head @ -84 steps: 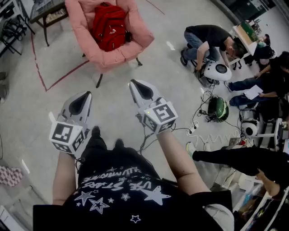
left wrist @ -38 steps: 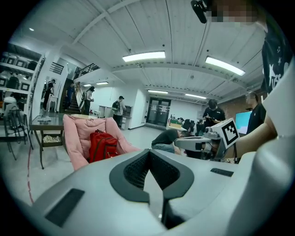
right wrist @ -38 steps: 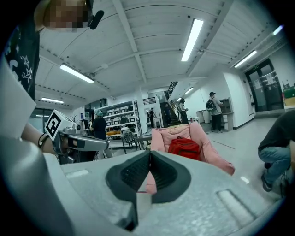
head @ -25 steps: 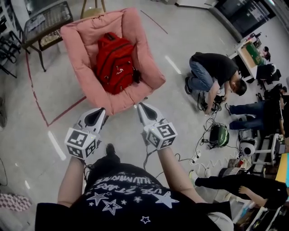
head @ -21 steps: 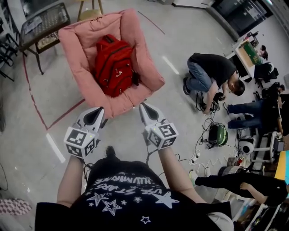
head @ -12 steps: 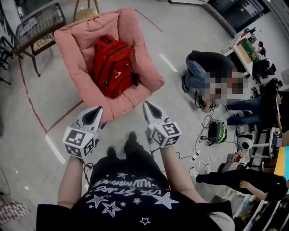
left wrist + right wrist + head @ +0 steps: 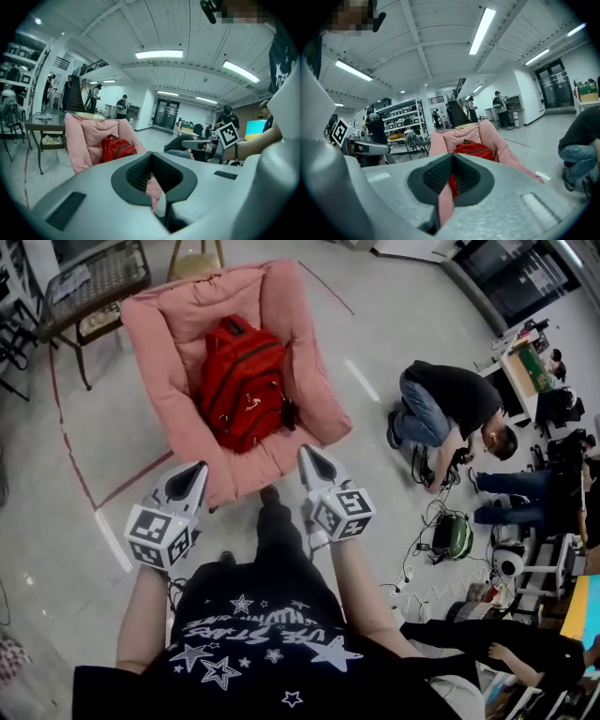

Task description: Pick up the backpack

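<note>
Grey floor (image 7: 412,296): padded pink chair (image 7: 164,338) cradles red fabric backpack (image 7: 242,381); left gripper (image 7: 195,471), right gripper (image 7: 308,455) closed, empty.

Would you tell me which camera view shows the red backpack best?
The head view: it looks down on the whole red backpack lying in the pink chair, uncovered. The left gripper view shows it small, with its lower part cut off; the right gripper view shows little more than its top.

A red backpack (image 7: 242,381) lies in the seat of a pink cushioned armchair (image 7: 157,341), top end resting against the backrest, front panel facing up. Dark zip lines cross it, and a black part shows at its lower right edge.
</note>
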Motion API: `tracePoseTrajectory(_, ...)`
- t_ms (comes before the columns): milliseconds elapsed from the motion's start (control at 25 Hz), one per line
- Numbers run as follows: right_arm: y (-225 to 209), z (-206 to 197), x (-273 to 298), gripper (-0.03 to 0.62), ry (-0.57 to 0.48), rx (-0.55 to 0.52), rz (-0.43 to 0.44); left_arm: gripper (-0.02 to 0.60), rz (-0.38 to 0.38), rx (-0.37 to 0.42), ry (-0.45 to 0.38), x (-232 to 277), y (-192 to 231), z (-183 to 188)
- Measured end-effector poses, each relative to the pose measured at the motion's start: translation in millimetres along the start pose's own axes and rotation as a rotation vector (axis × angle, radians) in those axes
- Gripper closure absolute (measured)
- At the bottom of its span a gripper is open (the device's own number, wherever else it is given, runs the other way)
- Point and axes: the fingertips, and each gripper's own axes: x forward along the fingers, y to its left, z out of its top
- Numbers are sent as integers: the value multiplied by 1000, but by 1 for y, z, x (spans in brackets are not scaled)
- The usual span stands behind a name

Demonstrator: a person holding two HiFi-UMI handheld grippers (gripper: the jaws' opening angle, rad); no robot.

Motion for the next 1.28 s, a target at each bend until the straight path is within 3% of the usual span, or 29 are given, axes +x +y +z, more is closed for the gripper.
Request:
tracePoseTrajectory(640, -138, 40, 149, 592, 71, 29, 167, 575, 164, -72, 83, 152, 48, 32)
tracePoseTrajectory(1040, -185, 38, 222, 592, 169, -34, 274, 575, 267, -134, 112, 221, 78, 32)
tracePoseTrajectory(1280, -208, 25, 259, 591, 235, -27, 329, 574, 314, -214, 120, 253, 92, 23)
